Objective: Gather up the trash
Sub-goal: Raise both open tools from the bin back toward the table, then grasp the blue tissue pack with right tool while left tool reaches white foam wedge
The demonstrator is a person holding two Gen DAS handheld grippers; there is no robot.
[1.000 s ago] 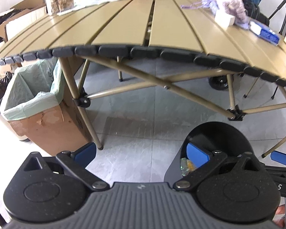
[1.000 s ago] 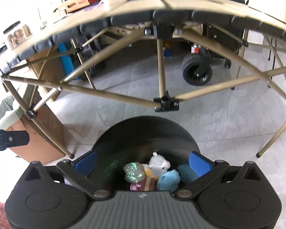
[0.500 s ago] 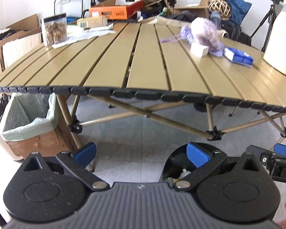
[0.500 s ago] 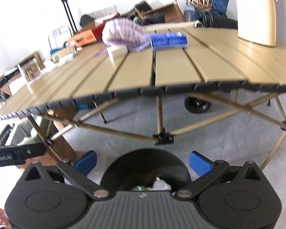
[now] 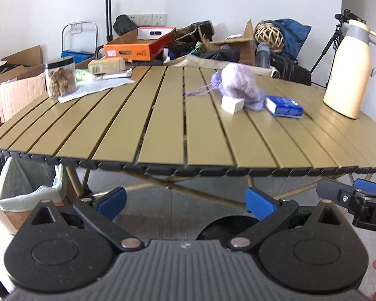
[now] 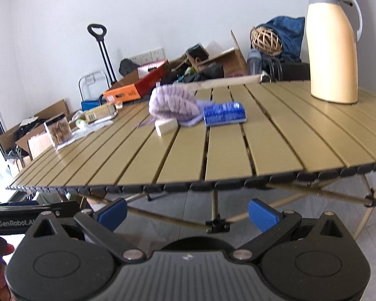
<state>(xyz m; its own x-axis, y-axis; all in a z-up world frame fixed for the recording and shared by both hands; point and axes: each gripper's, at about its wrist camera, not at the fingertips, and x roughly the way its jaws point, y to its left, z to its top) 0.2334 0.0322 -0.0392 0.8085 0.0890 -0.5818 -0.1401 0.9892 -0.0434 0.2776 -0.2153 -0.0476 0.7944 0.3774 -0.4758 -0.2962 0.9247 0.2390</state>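
Both tongs have lifted since a second ago, so the black bin is now mostly hidden behind them. Left tongs and right tongs gape wide, holding nothing. Only the left view shows the lined cardboard box under the table.

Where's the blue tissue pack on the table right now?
In both wrist views, the blue tissue pack lies on the slatted table, right of centre, beside the purple knit pouch and left of the cream thermos jug.
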